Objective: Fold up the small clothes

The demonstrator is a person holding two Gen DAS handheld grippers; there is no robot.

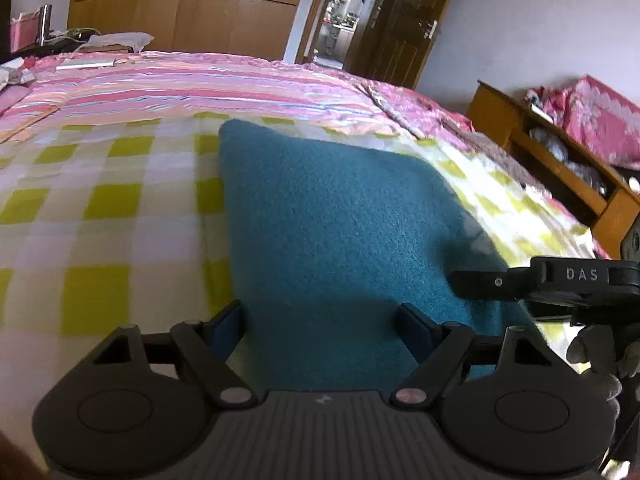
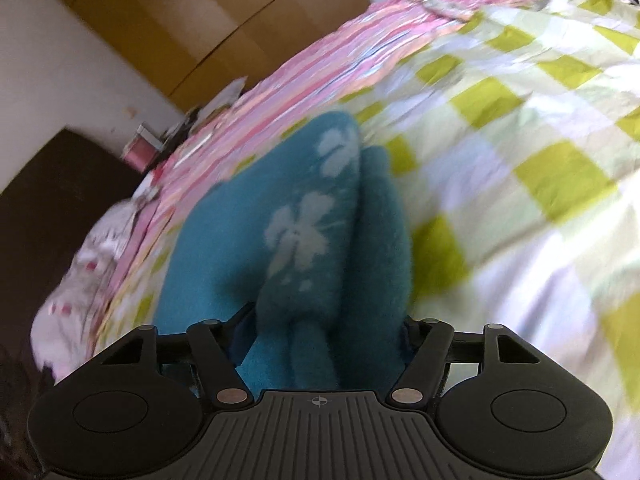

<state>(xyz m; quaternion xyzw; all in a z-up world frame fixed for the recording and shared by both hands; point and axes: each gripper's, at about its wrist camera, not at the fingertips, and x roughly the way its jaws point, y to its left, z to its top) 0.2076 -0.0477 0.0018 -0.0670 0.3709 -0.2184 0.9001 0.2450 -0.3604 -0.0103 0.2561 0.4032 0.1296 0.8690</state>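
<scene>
Now the teal fleece garment (image 1: 340, 216) lies flat on the green-checked bedsheet (image 1: 100, 200). Left gripper (image 1: 322, 330) hangs over its near edge, jaws wide, nothing pinched. Right gripper (image 2: 324, 336) has a bunched fold with pale flower prints between its jaws; whether the pads press it, I cannot tell.

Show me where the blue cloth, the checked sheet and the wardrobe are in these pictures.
blue cloth (image 1: 332, 216): left wrist view, middle of its flat top.
checked sheet (image 1: 100, 208): left wrist view, a green square left of the cloth.
wardrobe (image 1: 180, 12): left wrist view, a wooden door panel.
</scene>
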